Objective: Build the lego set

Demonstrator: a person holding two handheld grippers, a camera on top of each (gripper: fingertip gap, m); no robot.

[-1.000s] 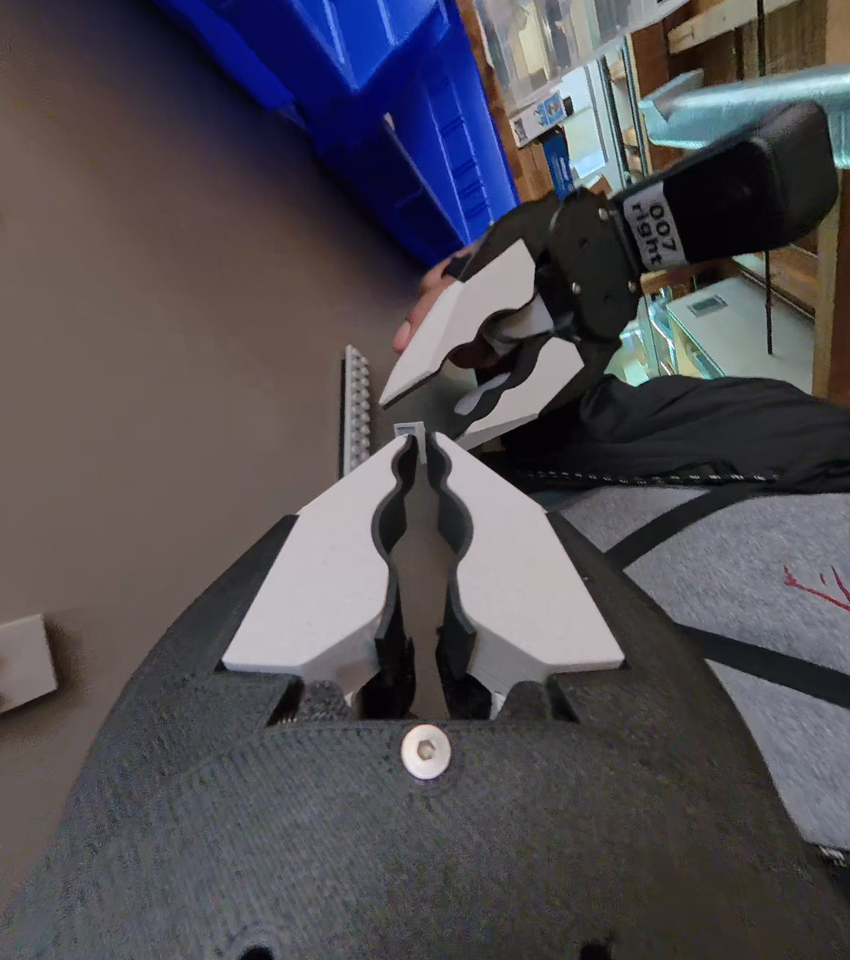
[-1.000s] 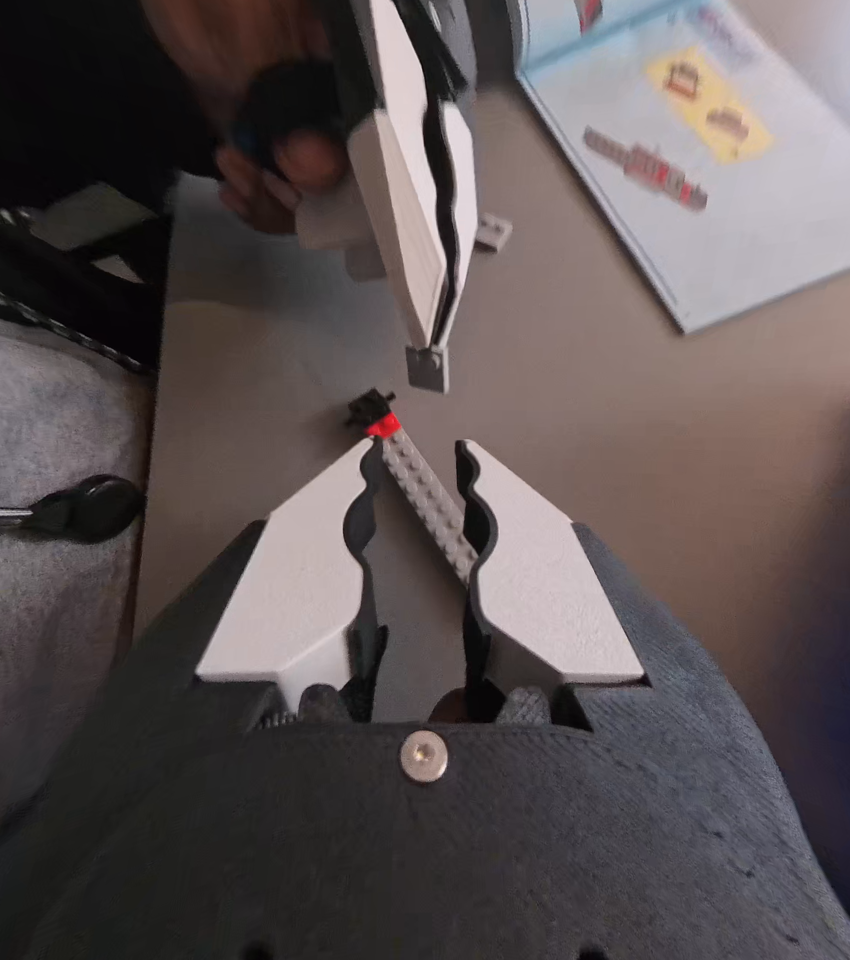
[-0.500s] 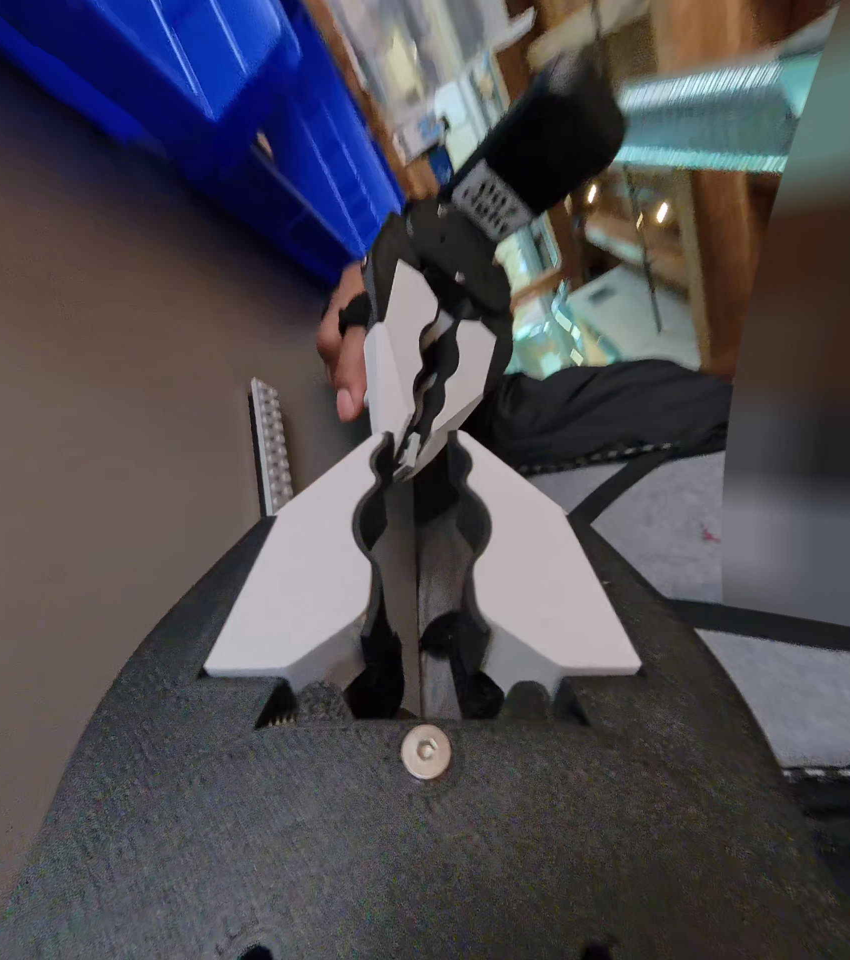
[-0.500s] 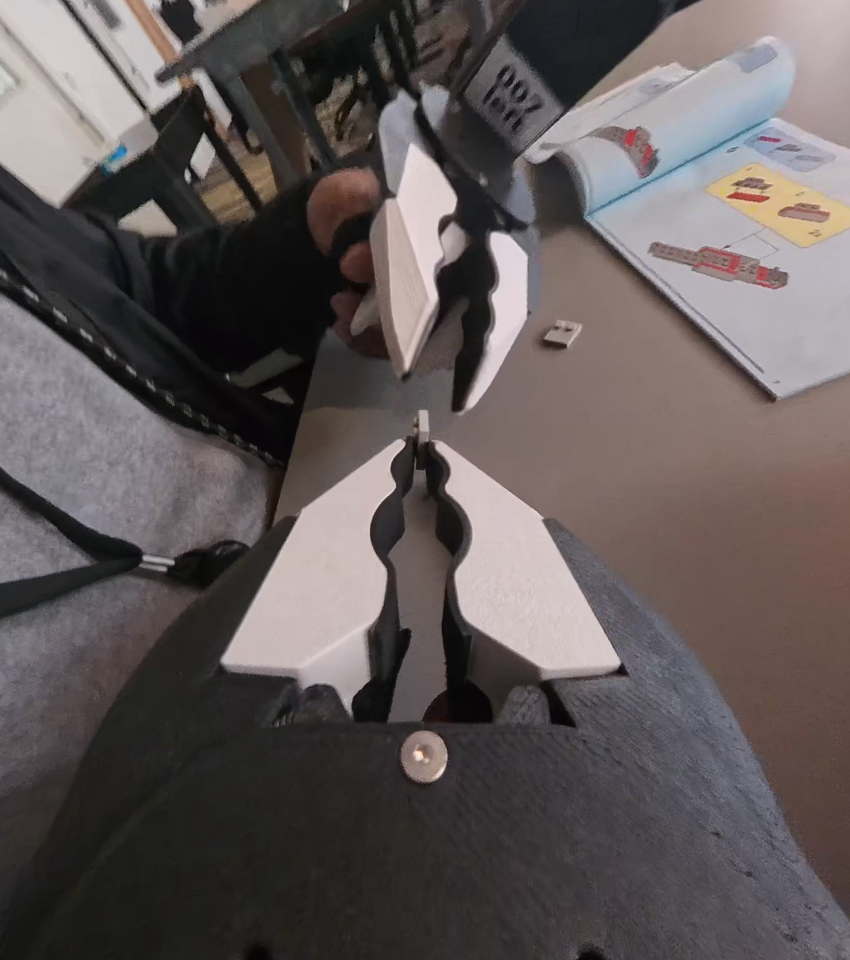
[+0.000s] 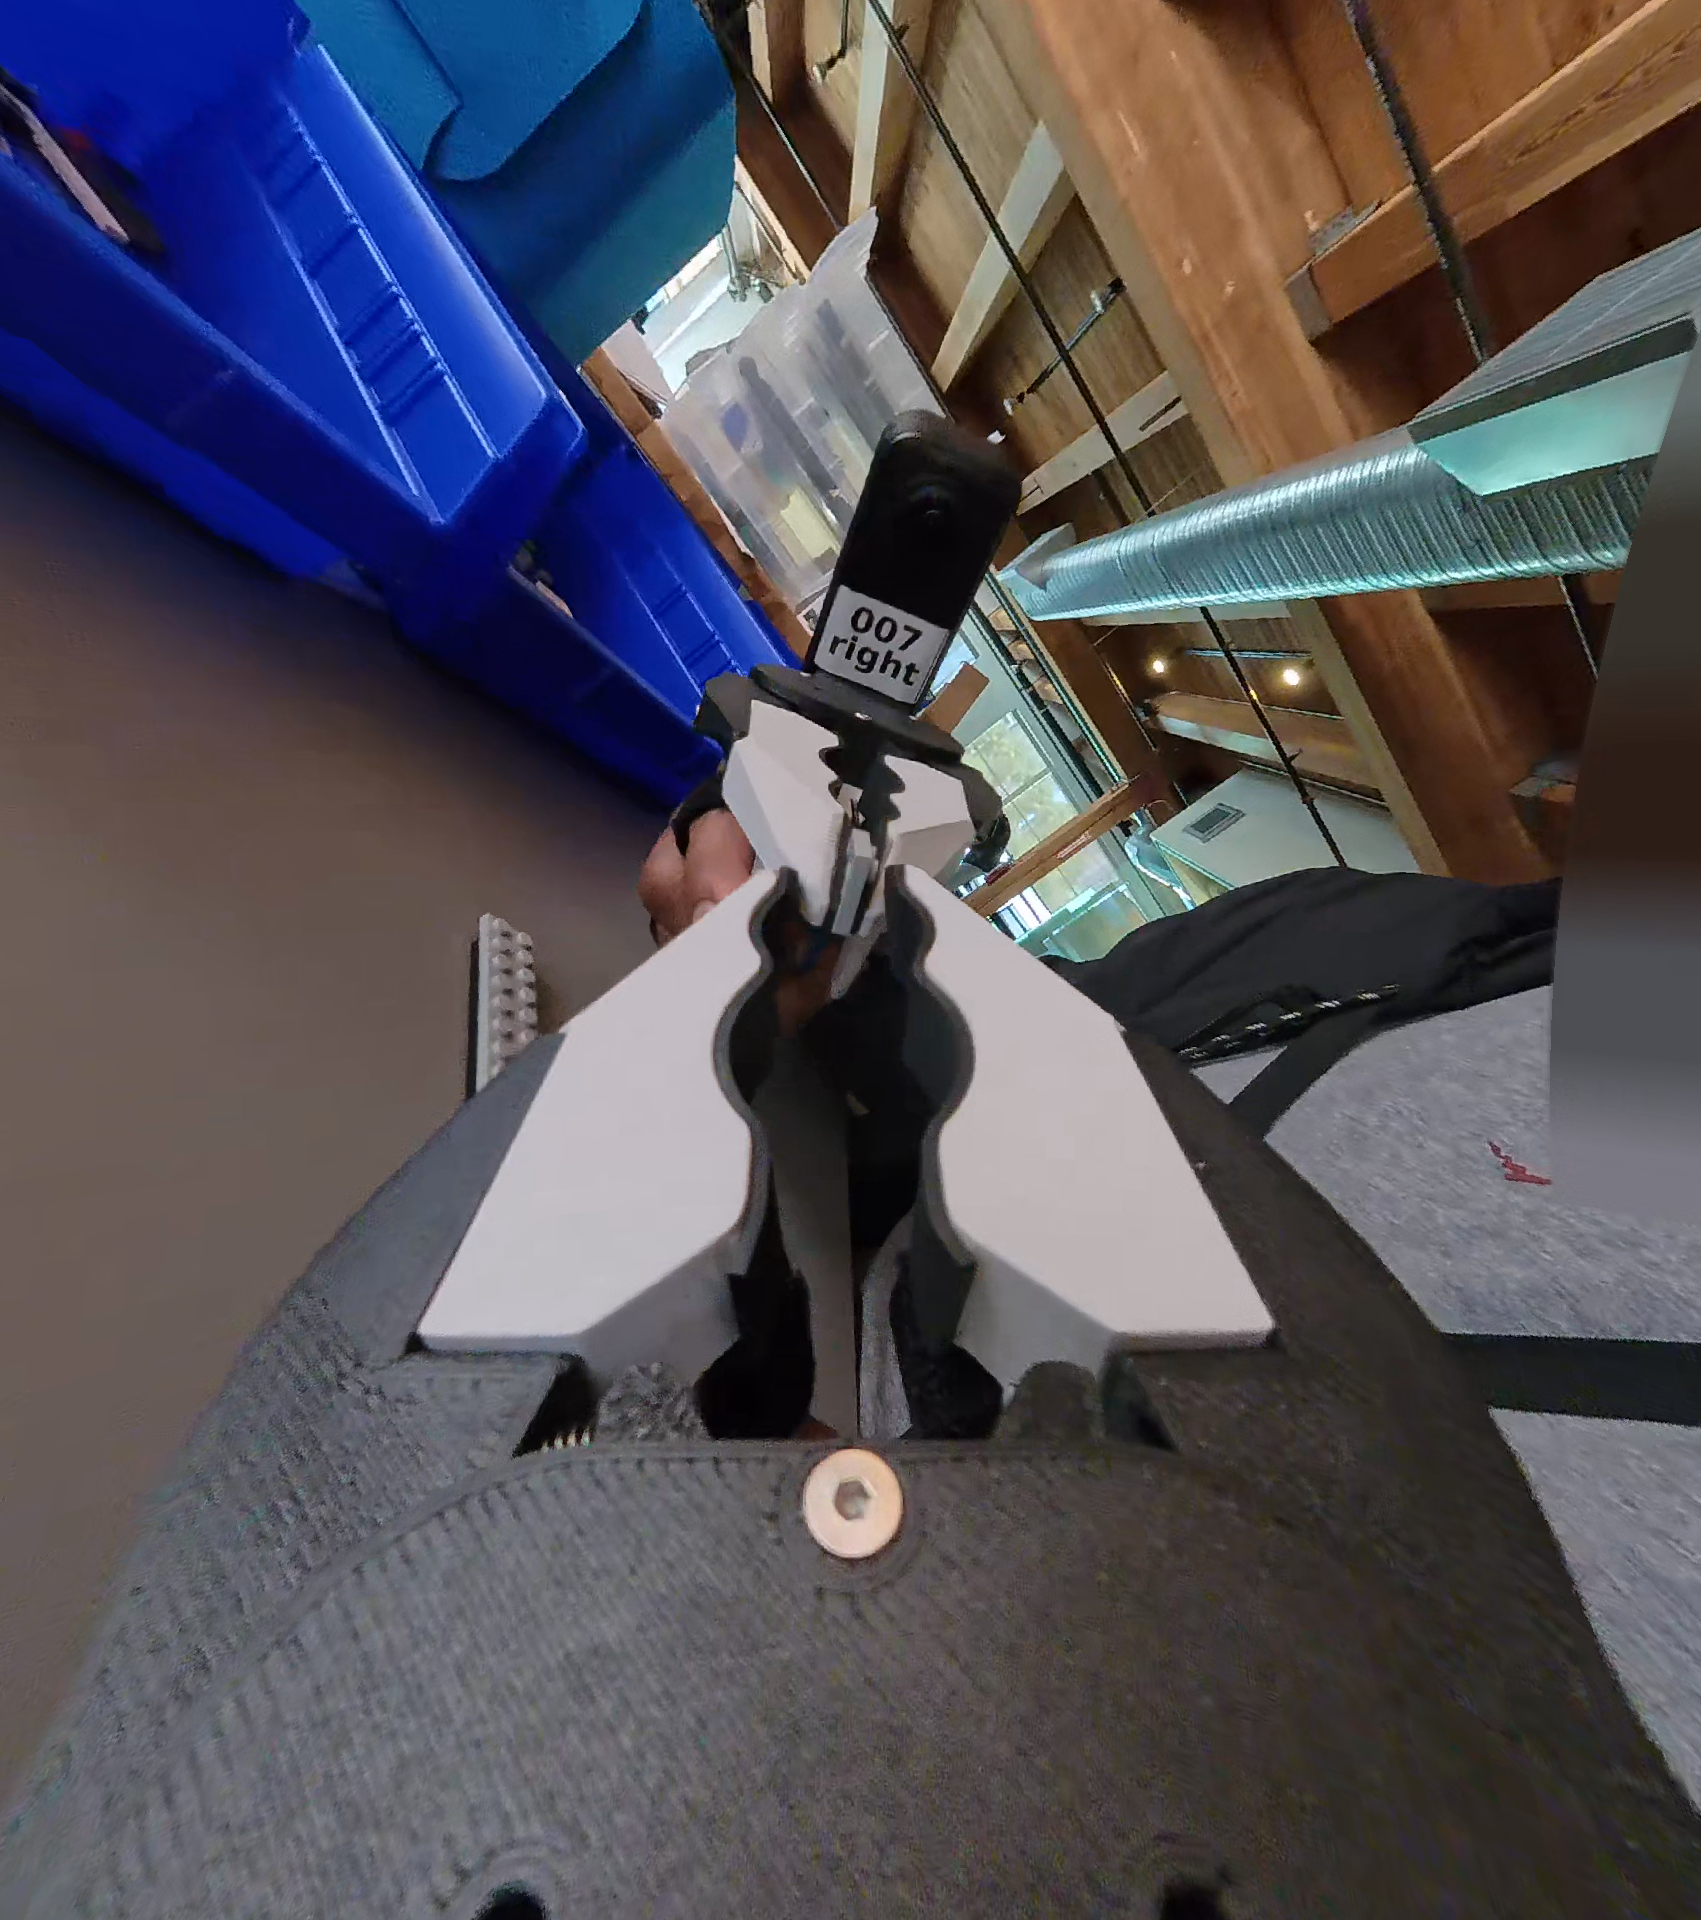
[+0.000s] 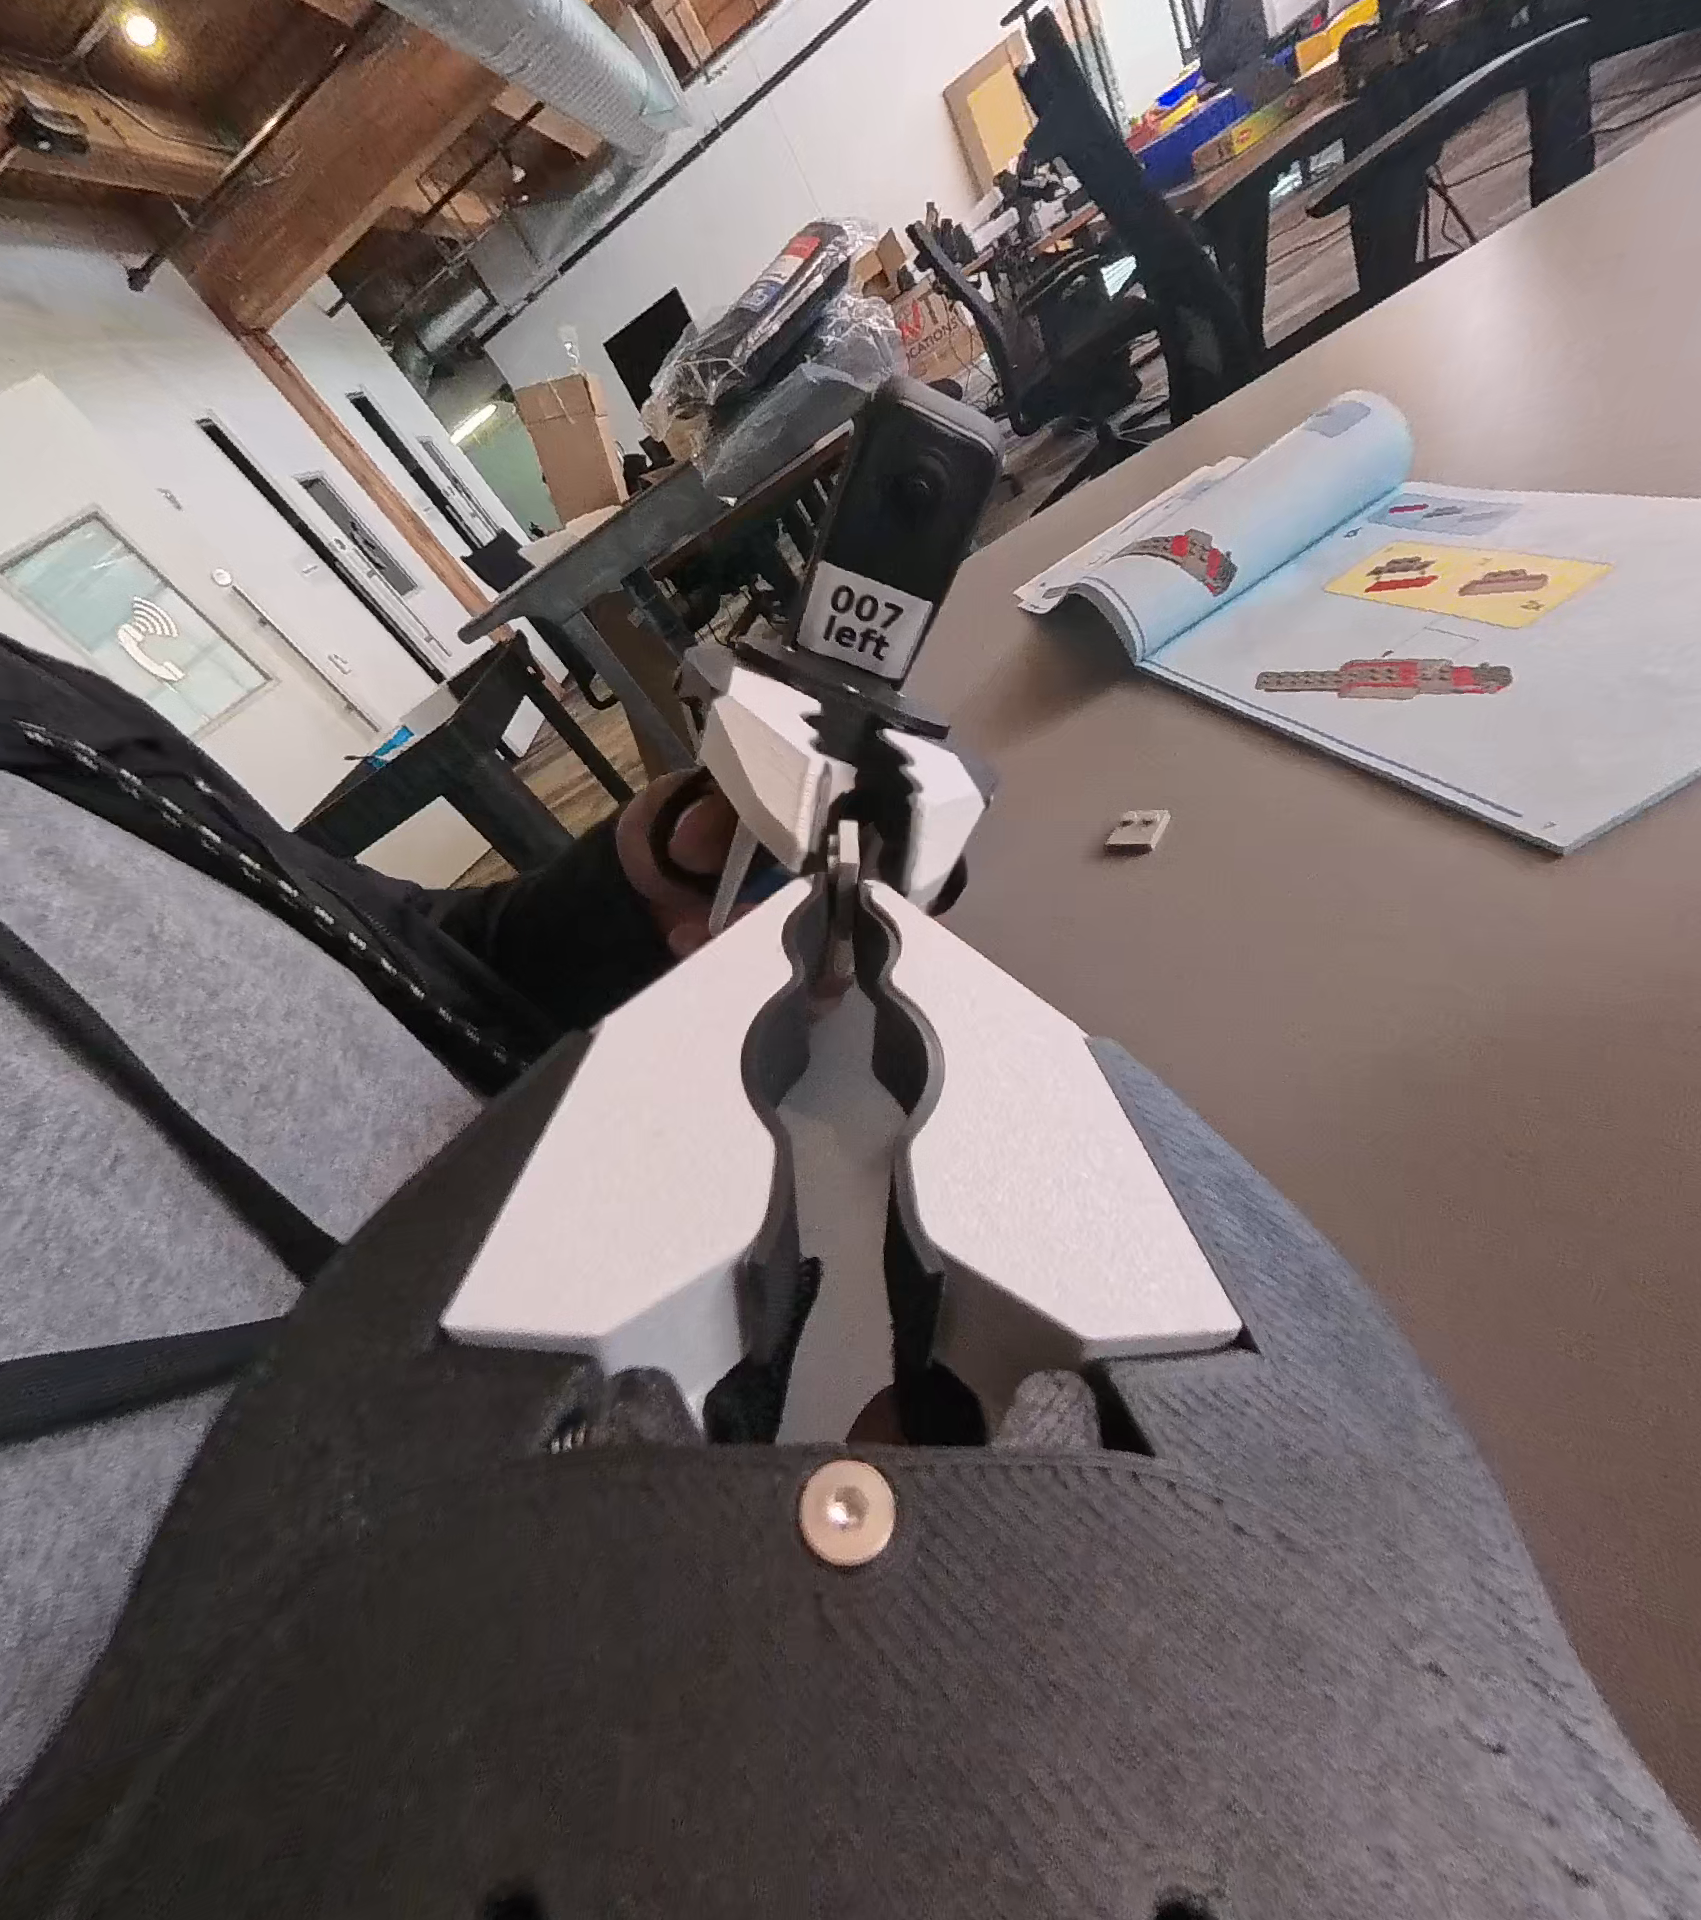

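My right gripper [image 6: 838,909] is shut on a small grey lego piece [image 6: 833,940], held in the air at its fingertips. My left gripper [image 5: 835,883] faces it tip to tip with its jaws open a little. The right gripper's tips [image 5: 854,868] and the small piece [image 5: 851,896] sit in the gap between the left fingers. The left gripper also shows in the right wrist view [image 6: 846,831], just beyond the piece. A long grey studded plate [image 5: 503,987] lies on the brown table [image 5: 150,831], left of the left gripper.
An open instruction booklet [image 6: 1448,644] and a small loose grey piece [image 6: 1137,831] lie on the table to the right. Blue bins [image 5: 254,312] stand along the far table edge. A person's hands [image 5: 690,873] and grey clothing [image 6: 98,1039] are close behind the grippers. The tips of both grippers are at nearly the same place. Left tips and right tips are each some 10 cm from the long grey studded plate [image 5: 503,987].
The small grey piece has passed from my left gripper to my right: the right shut on it and the left opened. Both grippers tilted up off the table to face each other.
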